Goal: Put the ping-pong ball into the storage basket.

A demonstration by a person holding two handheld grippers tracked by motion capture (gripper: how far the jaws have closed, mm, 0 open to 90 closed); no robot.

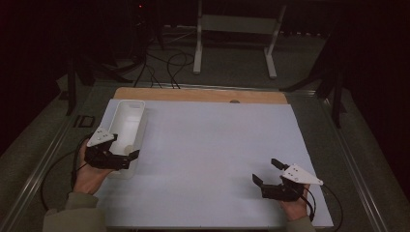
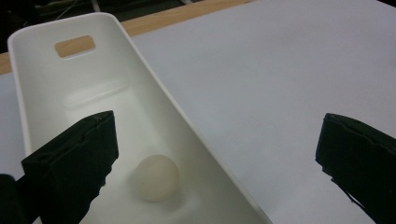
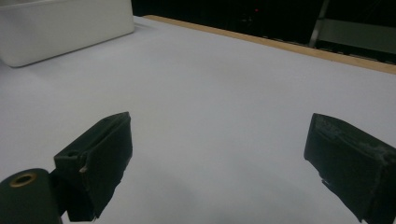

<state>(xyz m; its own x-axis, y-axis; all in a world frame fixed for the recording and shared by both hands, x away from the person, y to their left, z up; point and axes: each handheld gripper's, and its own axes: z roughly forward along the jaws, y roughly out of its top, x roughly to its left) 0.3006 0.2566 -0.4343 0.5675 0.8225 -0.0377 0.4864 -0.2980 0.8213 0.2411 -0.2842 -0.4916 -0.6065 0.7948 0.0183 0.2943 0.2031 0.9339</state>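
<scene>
Right now your left gripper (image 1: 126,157) hangs over the near end of the bin (image 1: 126,121), jaws spread wide and holding nothing, one jaw inside it, the other past its right wall. A ball (image 2: 154,177) lies on the bin's floor just beside that inner jaw. Your right gripper (image 1: 267,172) sits near the table's (image 1: 212,145) near right corner, wide open, empty, well apart from the bin.

A white sheet (image 1: 217,159) covers most of the pale wooden bench (image 1: 193,94), whose bare strip borders the sheet's far edge. Beyond the bench, a white metal frame stand (image 1: 234,29) rests on grey floor, black cables (image 1: 164,63) to its left.
</scene>
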